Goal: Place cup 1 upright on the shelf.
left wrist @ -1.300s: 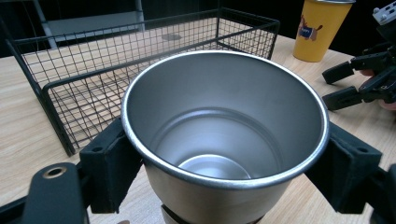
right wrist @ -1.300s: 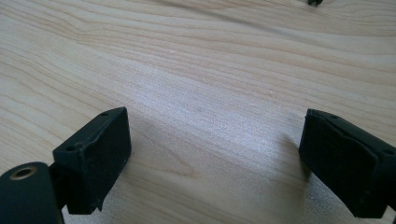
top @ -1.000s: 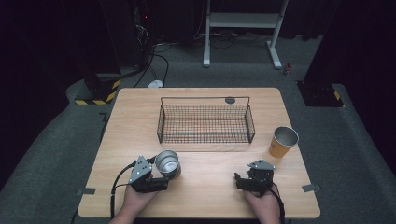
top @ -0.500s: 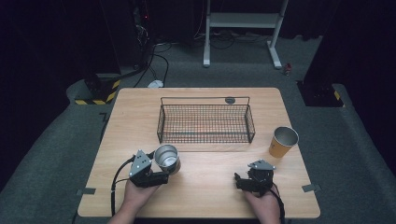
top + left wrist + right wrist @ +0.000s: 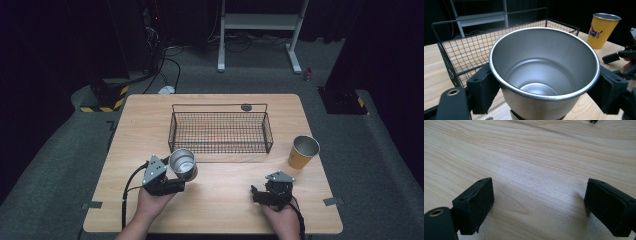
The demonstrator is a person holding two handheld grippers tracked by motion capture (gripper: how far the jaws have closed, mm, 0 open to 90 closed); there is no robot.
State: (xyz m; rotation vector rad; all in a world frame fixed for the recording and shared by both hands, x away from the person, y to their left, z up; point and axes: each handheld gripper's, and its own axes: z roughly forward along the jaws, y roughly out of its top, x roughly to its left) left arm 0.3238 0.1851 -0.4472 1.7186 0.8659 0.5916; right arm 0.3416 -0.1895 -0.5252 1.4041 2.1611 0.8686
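Left hand-held gripper (image 5: 172,176) squeezing the silver metal cup (image 5: 182,163) near the wire basket (image 5: 220,131), right hand-held gripper (image 5: 260,195) wide open on the counter (image 5: 225,200); next, probably into the basket.

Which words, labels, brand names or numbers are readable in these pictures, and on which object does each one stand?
None can be read.
The yellow cup carries a small printed picture with a blue patch; any lettering in it is too blurred to read.
The steel cup shows no marking.

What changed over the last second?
The left gripper, shut on the steel cup, carried it away from the person toward the basket and tipped its mouth up. The right gripper, open, the yellow cup and the basket stayed put.
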